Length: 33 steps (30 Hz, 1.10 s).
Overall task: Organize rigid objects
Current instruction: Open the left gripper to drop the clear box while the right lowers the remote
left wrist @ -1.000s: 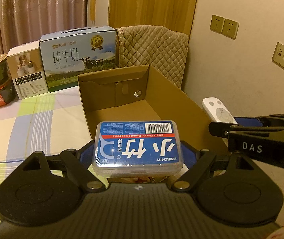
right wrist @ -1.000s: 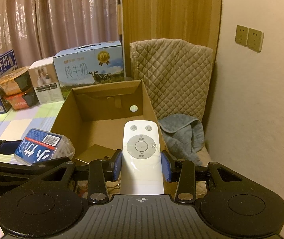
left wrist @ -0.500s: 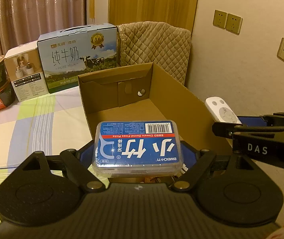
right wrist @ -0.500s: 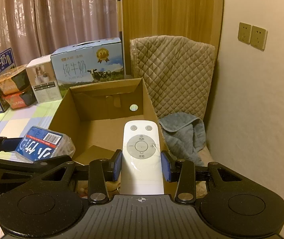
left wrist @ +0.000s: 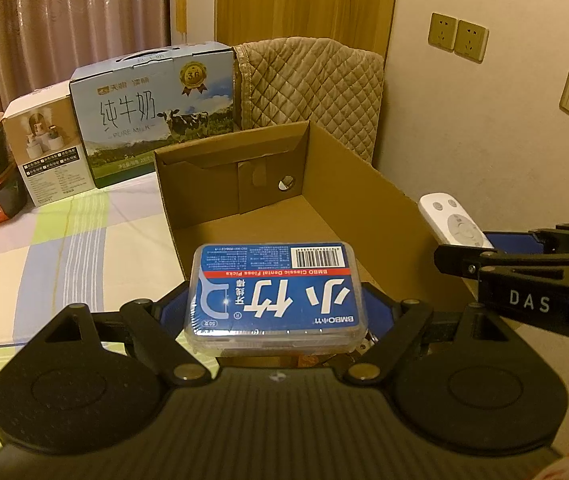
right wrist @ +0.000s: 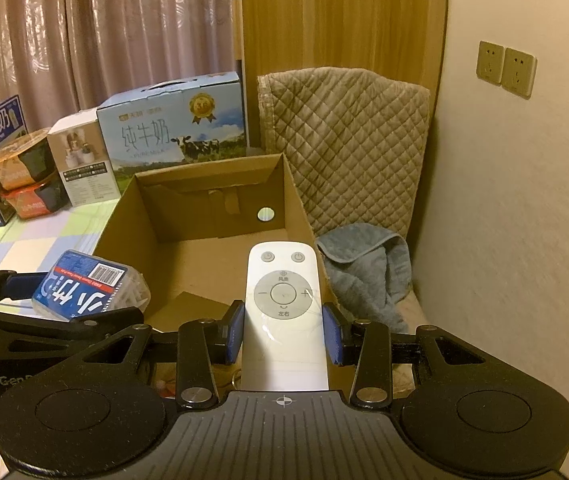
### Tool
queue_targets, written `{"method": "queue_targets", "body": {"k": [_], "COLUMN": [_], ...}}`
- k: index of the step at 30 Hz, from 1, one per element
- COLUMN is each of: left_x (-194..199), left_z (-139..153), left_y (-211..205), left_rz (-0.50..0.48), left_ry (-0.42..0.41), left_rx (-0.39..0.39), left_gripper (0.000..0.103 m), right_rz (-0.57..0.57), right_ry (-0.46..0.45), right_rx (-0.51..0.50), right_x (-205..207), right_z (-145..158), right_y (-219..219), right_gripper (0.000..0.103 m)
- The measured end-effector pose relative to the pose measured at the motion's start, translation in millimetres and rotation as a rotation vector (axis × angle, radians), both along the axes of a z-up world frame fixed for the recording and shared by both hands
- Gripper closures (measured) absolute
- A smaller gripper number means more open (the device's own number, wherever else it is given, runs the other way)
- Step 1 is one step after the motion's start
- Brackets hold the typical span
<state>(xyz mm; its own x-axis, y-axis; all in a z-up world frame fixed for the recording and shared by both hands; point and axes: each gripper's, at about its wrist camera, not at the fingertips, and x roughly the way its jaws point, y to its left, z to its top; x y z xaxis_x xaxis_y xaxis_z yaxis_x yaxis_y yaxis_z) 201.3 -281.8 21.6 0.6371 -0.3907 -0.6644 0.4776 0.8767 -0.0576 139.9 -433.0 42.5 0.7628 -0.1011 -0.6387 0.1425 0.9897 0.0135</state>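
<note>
On the checked tablecloth an open cardboard box (left wrist: 364, 184) waits; left gripper (left wrist: 276, 304) fingers pinch a floss-pick case (left wrist: 274, 292), right gripper (right wrist: 284, 332) fingers pinch a white remote (right wrist: 284, 312), best lowered flat inside before letting go.

Background clutter at the far side.
You see a milk carton (left wrist: 152, 110), a quilted chair cover (right wrist: 344, 136), and a grey towel (right wrist: 368, 268) on the right.
</note>
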Motion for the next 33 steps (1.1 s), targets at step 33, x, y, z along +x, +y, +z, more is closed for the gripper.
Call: {"method": "queue_targets", "body": {"k": [33], "left_x": [-2], "left_z": [1], "left_y": [45], "left_rz": [0.065], "left_ry": [-0.020], "left_rx": [0.016], "left_gripper": [0.016], "right_rz": [0.020], "right_ry": [0.001], "right_rx": [0.032], "right_x": [-3], "right_z": [4], "right_y": [16], "right_gripper": [0.065]}}
